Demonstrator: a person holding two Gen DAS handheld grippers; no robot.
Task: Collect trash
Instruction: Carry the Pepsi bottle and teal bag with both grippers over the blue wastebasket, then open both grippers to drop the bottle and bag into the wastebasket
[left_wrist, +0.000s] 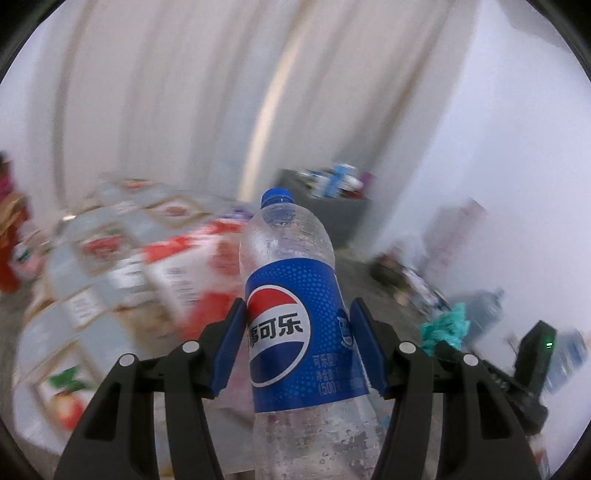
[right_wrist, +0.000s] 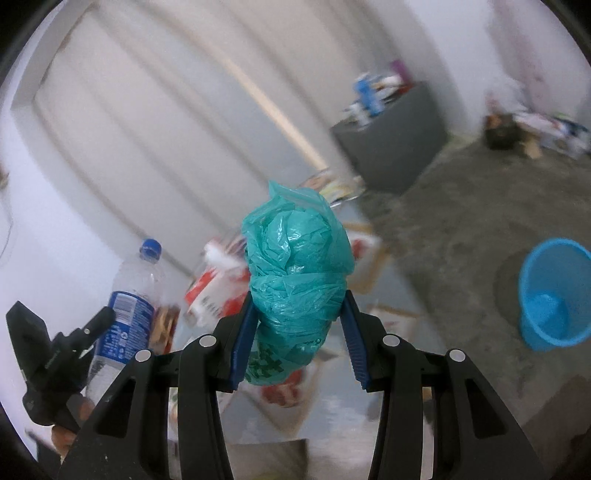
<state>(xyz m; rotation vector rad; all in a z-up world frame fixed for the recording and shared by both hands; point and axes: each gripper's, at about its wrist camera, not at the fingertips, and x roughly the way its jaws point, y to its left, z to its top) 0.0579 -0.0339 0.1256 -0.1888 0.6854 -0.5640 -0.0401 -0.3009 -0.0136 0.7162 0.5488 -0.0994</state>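
My left gripper (left_wrist: 297, 321) is shut on an empty Pepsi bottle (left_wrist: 291, 295) with a blue cap and blue label, held upright in the air. The bottle also shows in the right wrist view (right_wrist: 129, 314) at the left, with the left gripper (right_wrist: 92, 332) around it. My right gripper (right_wrist: 297, 314) is shut on a crumpled teal plastic bag (right_wrist: 295, 273). The bag also shows in the left wrist view (left_wrist: 445, 326) at the right. A blue plastic bin (right_wrist: 554, 291) stands open on the floor to the right.
A table (left_wrist: 74, 280) covered with printed sheets lies below and to the left. A grey cabinet (right_wrist: 395, 144) with clutter on top stands by the white curtains. More litter (right_wrist: 532, 129) lies on the grey floor by the far wall.
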